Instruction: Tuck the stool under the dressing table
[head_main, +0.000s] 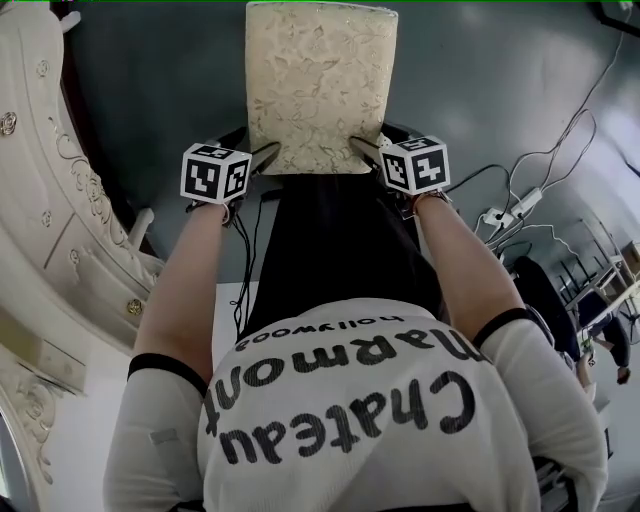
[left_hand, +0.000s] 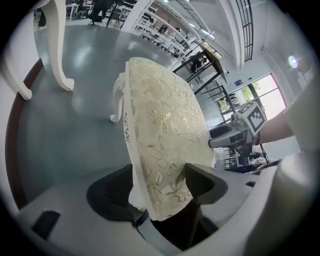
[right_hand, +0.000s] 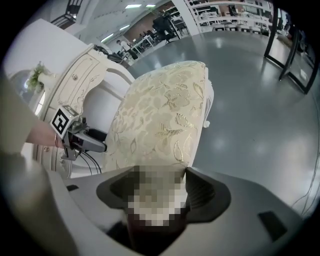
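The stool (head_main: 320, 85) has a cream, leaf-patterned cushion and white legs and stands on the grey floor straight ahead of me. My left gripper (head_main: 258, 148) is at its near left corner. In the left gripper view the cushion (left_hand: 165, 135) corner sits between the wide-spread jaws of the left gripper (left_hand: 157, 192), with no squeeze showing. My right gripper (head_main: 372, 142) is at the near right corner. In the right gripper view the cushion (right_hand: 160, 125) fills the gap of the right gripper (right_hand: 157, 190), and a mosaic patch hides the contact.
The ornate cream dressing table (head_main: 60, 230) runs along the left, its curved legs (left_hand: 57, 50) on the floor beyond the stool. A power strip and cables (head_main: 510, 205) lie at the right. Desks and shelving (left_hand: 210, 60) stand far off.
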